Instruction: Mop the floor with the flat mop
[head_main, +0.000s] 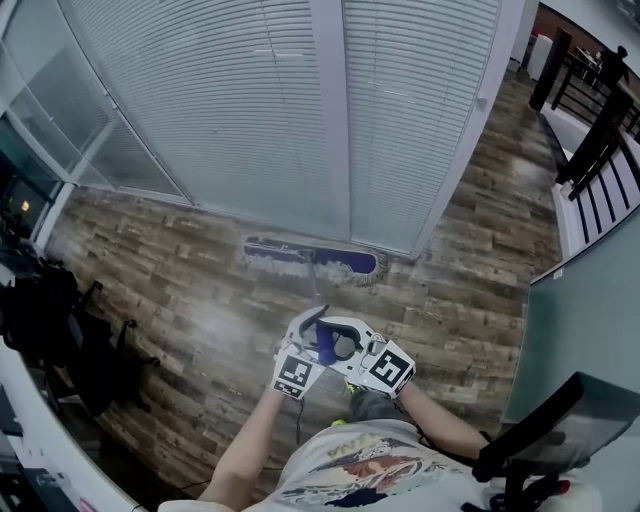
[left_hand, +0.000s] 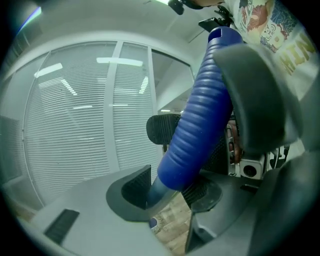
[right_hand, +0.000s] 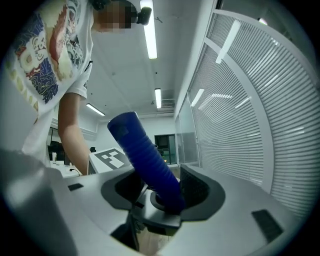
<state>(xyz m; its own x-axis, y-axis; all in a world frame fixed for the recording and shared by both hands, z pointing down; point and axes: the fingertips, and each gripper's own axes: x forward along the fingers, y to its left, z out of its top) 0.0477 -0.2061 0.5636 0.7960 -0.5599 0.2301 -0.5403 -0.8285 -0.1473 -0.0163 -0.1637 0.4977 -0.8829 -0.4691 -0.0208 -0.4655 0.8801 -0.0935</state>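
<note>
1. A mopping stroke is judged to be in hand. The next move calls for the head to be drawn back over the boards and kept flat.
2. Nearest the person, the blue ribbed mop handle (left_hand: 200, 115) is clamped by the left tool (left_hand: 169, 194), whose jaws are closed partway round it.
3. Just beside it, the same handle is gripped by the right tool (right_hand: 162, 192).
4. Farther out, the flat mop head (head_main: 310, 260) is laid on the wooden floor (head_main: 200, 300) at the foot of the window blinds (head_main: 250, 100).

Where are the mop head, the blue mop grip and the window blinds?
mop head (head_main: 345, 263): head view, its blue pad.
blue mop grip (left_hand: 200, 120): left gripper view, ribbed middle.
window blinds (head_main: 230, 110): head view, left panel's slats.
</note>
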